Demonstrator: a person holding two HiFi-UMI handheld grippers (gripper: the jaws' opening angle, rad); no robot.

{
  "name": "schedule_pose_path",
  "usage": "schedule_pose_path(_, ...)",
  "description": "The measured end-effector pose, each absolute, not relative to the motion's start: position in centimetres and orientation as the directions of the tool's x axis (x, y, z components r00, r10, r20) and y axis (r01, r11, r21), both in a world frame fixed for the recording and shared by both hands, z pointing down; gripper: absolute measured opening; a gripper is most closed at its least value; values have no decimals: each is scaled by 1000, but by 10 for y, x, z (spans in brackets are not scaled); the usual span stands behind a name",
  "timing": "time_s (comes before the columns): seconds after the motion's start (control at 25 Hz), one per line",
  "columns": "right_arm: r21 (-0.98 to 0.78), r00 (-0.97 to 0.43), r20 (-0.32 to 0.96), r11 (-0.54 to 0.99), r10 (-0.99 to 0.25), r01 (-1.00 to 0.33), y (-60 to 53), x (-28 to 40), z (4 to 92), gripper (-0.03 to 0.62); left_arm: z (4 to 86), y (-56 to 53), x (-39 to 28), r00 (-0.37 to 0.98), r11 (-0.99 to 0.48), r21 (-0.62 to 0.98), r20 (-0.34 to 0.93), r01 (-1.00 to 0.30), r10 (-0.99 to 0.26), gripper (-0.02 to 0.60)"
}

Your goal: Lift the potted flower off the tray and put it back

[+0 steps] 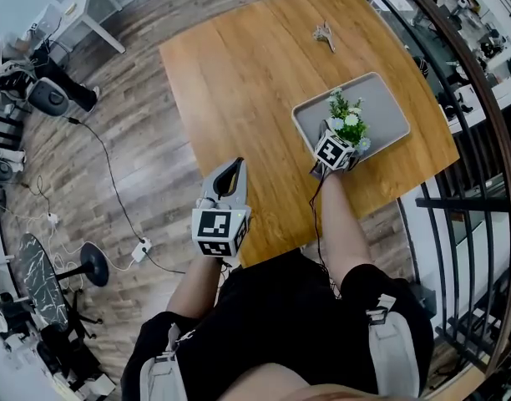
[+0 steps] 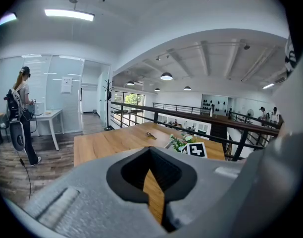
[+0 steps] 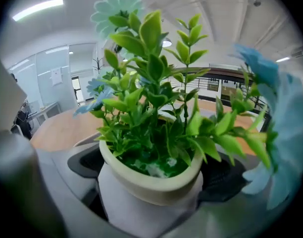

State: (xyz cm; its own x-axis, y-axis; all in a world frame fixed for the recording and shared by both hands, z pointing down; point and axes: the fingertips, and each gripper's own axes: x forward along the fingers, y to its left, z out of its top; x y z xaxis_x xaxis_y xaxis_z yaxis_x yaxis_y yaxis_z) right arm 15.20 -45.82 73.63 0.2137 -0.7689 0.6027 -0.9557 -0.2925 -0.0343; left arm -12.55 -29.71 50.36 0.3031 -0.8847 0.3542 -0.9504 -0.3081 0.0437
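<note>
Over the near edge of the tray (image 1: 382, 98), at the right side of the wooden table (image 1: 239, 82): my right gripper (image 1: 337, 140) and the potted flower (image 1: 347, 120).

Right gripper view: my jaws stand one on each side of the cream pot (image 3: 141, 202), clamped against its wall just under the rim. The green leaves and pale blue blooms rise in front of the camera.

Left gripper view: my left gripper (image 1: 234, 172) has its jaws together with nothing between them; only a sliver of table shows through the slit. It hangs over the table's near edge, well apart from the tray.

Stage of the task, as I judge it: the grasp is made. I cannot tell from any view whether the pot's base rests on the tray or is raised off it, since the foliage and my own gripper hide the underside. If it rests there, the lift and the return are both left to do; if it is raised, only the setting down and release are left.

Far side of the table: a small metallic object (image 1: 324, 33), too small to identify, which I judge has no part in the task.
</note>
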Motion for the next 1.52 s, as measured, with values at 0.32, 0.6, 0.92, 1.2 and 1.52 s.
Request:
schedule_pose_path(0.32, -40, 171, 612, -246, -772, -969, -469, 154, 740, 580, 504, -301, -133, 294, -296, 50, 357, -954, -887, 12)
schedule_pose_path(0.6, -22, 119, 643, -174, -756, -984, -467, 154, 738, 580, 507, -293, -127, 304, -301, 65, 358, -951, -883, 12)
schedule_pose_path(0.92, -63, 41, 635, -104, -771, -993, -456, 161, 733, 580, 499, -276, -128, 292, -293, 52, 346, -955, -891, 12)
schedule_pose_path(1.2, -92, -3, 561, -58, -828, -994, -443, 156, 687, 580, 488, -264, -120, 313, -314, 49, 313, -948, -897, 12)
schedule_pose_path(1.52, -64, 9, 467, -43, -884, -997, -414, 177, 601, 580, 475, -256, -95, 371, -368, 61, 254, -928, -893, 12)
